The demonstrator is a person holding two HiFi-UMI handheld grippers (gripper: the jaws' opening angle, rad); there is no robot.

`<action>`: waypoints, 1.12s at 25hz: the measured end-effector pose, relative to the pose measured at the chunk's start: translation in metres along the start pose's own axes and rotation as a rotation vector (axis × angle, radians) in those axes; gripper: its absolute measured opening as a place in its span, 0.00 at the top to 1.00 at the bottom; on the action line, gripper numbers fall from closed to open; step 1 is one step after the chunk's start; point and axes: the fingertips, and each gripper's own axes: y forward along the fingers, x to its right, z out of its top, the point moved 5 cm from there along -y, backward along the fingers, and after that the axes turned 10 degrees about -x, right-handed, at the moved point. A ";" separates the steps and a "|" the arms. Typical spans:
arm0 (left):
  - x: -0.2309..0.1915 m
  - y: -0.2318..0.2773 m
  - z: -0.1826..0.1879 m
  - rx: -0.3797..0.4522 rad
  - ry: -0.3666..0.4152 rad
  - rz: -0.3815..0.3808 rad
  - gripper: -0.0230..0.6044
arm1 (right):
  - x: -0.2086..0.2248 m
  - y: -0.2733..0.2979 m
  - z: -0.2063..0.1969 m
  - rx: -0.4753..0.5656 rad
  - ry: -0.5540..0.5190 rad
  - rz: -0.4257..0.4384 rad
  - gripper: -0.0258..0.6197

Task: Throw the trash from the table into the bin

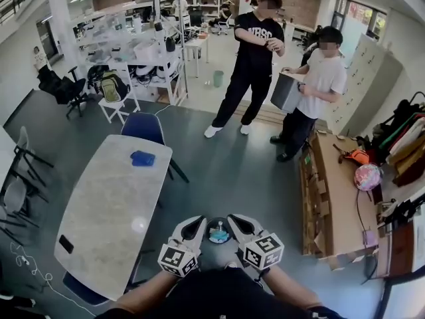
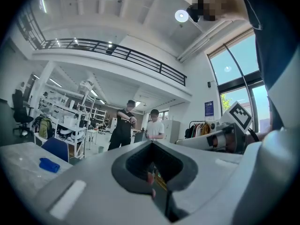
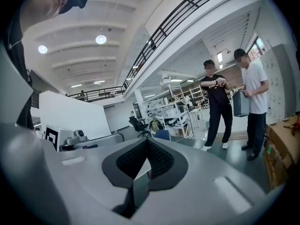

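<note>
A crumpled blue piece of trash [image 1: 143, 158] lies at the far end of the long pale table [image 1: 99, 211]; the left gripper view also catches the blue trash [image 2: 49, 165]. A small round bin [image 1: 218, 231] with light contents sits on the floor below, between both grippers. My left gripper [image 1: 199, 220] and right gripper [image 1: 232, 219] are raised side by side close to my body. Left gripper [image 2: 151, 143]: tips meet, nothing held. Right gripper [image 3: 147, 139]: also shut and empty.
Two people [image 1: 249, 65] [image 1: 312, 92] stand on the floor beyond the table; one holds a grey box. A blue chair [image 1: 143, 126] stands at the table's far end. A small black object [image 1: 66, 244] lies on the table. A wooden bench [image 1: 339, 191] runs along the right.
</note>
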 end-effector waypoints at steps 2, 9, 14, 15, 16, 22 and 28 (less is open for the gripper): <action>0.003 -0.002 0.001 -0.004 -0.021 -0.004 0.96 | -0.004 -0.006 0.004 -0.008 -0.001 0.008 0.92; 0.010 0.001 0.011 -0.003 -0.005 -0.025 0.96 | -0.016 -0.009 0.018 0.011 0.000 0.024 0.92; 0.013 0.002 0.019 0.005 0.015 -0.038 0.96 | -0.015 -0.009 0.020 0.020 0.017 0.006 0.92; 0.013 0.001 0.019 0.004 0.020 -0.040 0.96 | -0.015 -0.009 0.019 0.018 0.018 0.007 0.92; 0.013 0.002 0.019 0.002 0.023 -0.041 0.96 | -0.015 -0.009 0.018 0.016 0.017 0.009 0.92; 0.018 0.006 0.015 -0.008 0.030 -0.053 0.96 | -0.014 -0.015 0.013 0.009 0.012 0.016 0.92; 0.019 0.006 0.013 -0.010 0.033 -0.055 0.96 | -0.013 -0.011 0.012 0.009 0.018 0.024 0.92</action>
